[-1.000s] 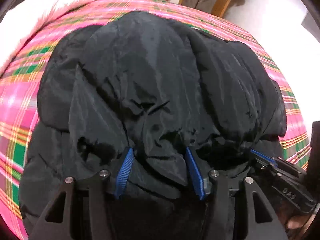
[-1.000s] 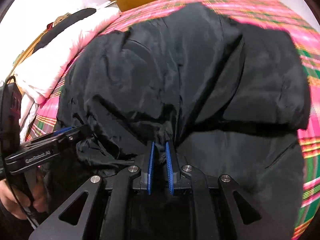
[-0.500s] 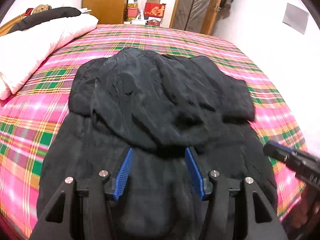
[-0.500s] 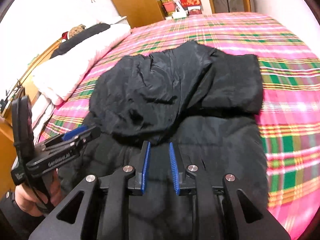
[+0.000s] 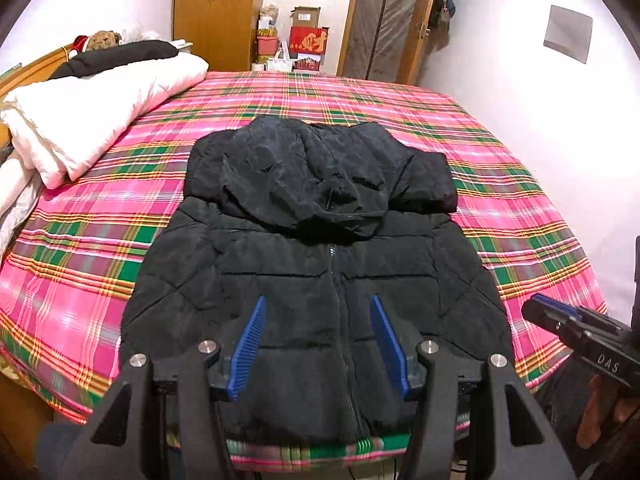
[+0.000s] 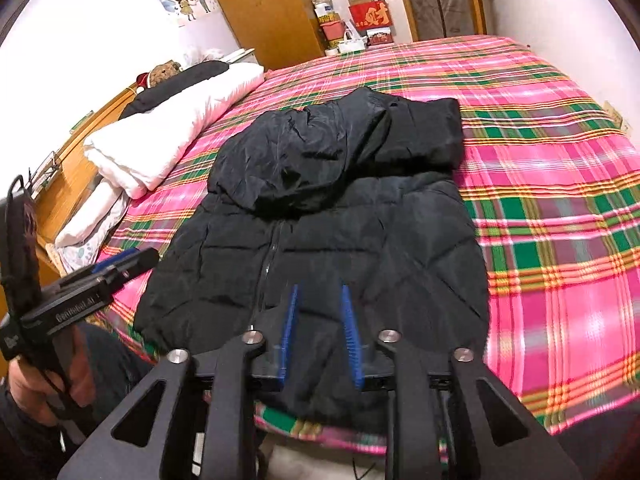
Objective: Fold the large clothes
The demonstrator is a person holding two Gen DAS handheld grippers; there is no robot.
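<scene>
Lying front-up near the closest edge of the plaid bedspread (image 5: pixel 120 208), the black puffer jacket (image 5: pixel 312 280) has its hem toward the cameras and its zipper (image 5: pixel 340 304) running up the middle; the hood (image 5: pixel 304 184) is laid down over the chest of the jacket, and the sleeves seem tucked across behind the hood, so the bulk sits at the jacket's far end, probably to make a compact block for the next fold; the left gripper (image 5: pixel 318 344) hangs above the jacket's hem with its blue fingers (image 5: pixel 250 344) spread wide and nothing between them; the right gripper (image 6: pixel 320 332) hangs over the hem too, just right of the zipper, its fingers moderately apart and equally empty; both are clear of the fabric, which I judge leaves them free to pick a new grasp on the hem or sides; the jacket looks puffy and quilted, matte on the body, shinier and creased on the hood; a white duvet (image 5: pixel 96 112) lies well to the jacket's left, apart from it
</scene>
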